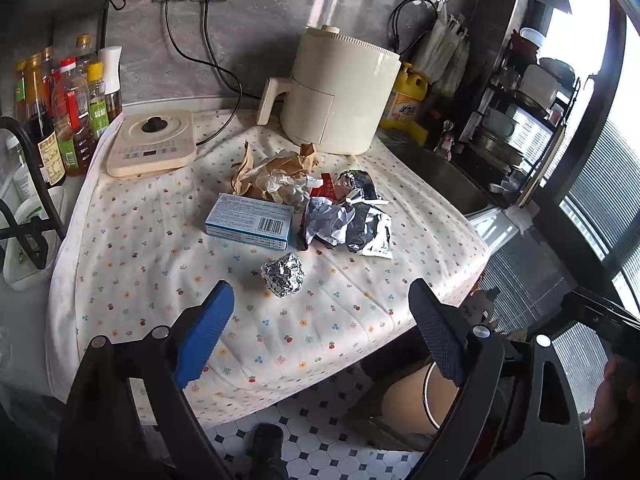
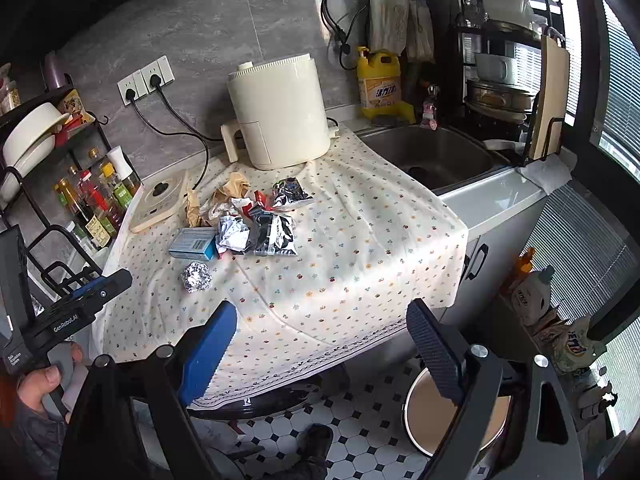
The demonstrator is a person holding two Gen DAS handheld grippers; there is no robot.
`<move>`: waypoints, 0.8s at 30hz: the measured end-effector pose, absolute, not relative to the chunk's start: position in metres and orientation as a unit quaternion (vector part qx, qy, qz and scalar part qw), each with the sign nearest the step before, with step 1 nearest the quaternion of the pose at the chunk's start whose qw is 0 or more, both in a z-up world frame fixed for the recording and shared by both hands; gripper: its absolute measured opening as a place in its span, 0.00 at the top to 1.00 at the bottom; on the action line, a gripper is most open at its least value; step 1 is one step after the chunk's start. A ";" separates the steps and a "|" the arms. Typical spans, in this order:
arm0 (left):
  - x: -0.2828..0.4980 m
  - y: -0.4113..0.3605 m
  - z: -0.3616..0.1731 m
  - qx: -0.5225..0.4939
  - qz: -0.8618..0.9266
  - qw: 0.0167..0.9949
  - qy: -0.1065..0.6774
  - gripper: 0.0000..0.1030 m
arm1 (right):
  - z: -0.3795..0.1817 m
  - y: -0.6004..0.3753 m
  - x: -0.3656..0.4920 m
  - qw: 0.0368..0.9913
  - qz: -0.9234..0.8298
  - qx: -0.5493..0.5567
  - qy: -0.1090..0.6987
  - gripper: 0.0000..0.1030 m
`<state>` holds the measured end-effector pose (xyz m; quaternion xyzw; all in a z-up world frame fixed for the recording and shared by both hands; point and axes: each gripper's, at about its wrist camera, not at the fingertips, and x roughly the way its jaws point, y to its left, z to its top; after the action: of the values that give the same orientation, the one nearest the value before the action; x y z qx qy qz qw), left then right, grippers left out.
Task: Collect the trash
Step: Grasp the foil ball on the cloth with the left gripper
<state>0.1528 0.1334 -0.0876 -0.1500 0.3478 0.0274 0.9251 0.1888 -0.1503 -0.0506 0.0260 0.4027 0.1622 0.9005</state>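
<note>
A pile of trash lies on the flowered tablecloth [image 1: 132, 248]: a foil ball [image 1: 282, 274] nearest me, a blue box [image 1: 250, 221], crumpled brown paper [image 1: 268, 172], and silver-black wrappers [image 1: 356, 216]. My left gripper [image 1: 320, 336] is open and empty, just in front of the foil ball. My right gripper [image 2: 320, 356] is open and empty, over the table's front edge, further from the foil ball [image 2: 195, 276], the blue box [image 2: 191, 244] and the wrappers [image 2: 272, 232]. A round bin [image 2: 452, 412] stands on the floor below the table; it also shows in the left wrist view [image 1: 412, 400].
A cream air fryer [image 1: 340, 92] and an induction cooker [image 1: 150, 142] stand at the back of the table. Sauce bottles [image 1: 68, 108] fill a rack on the left. A sink [image 2: 432, 156] and a dish rack [image 2: 504, 72] are to the right. The left gripper shows in the right wrist view [image 2: 80, 300].
</note>
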 end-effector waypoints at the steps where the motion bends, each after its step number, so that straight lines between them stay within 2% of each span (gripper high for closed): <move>1: 0.159 0.138 -0.092 -0.153 0.026 0.924 0.351 0.19 | -0.054 -0.145 0.195 0.898 0.164 0.025 0.407 0.22; 6: 0.191 0.156 -0.116 -0.163 0.016 0.915 0.370 0.27 | -0.068 -0.120 0.222 0.887 0.172 0.024 0.427 0.28; 14: 0.235 0.164 -0.166 -0.164 -0.014 0.892 0.421 0.30 | -0.086 -0.081 0.256 0.871 0.193 0.019 0.452 0.39; 15: 0.241 0.166 -0.175 -0.166 -0.015 0.886 0.433 0.41 | -0.089 -0.076 0.260 0.868 0.198 0.021 0.456 0.41; 16: 0.246 0.168 -0.182 -0.170 -0.018 0.880 0.444 0.58 | -0.091 -0.070 0.265 0.864 0.202 0.023 0.461 0.43; 17: 0.249 0.169 -0.186 -0.171 -0.023 0.875 0.453 0.67 | -0.094 -0.063 0.268 0.861 0.206 0.024 0.465 0.43; 24: 0.246 0.191 -0.165 -0.152 -0.028 0.897 0.414 0.66 | -0.114 -0.015 0.292 0.843 0.232 0.019 0.485 0.50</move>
<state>0.2462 0.1907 -0.1653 -0.1519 0.4143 -0.0278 0.8970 0.2916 -0.0147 -0.1139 0.0185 0.4854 0.2322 0.8427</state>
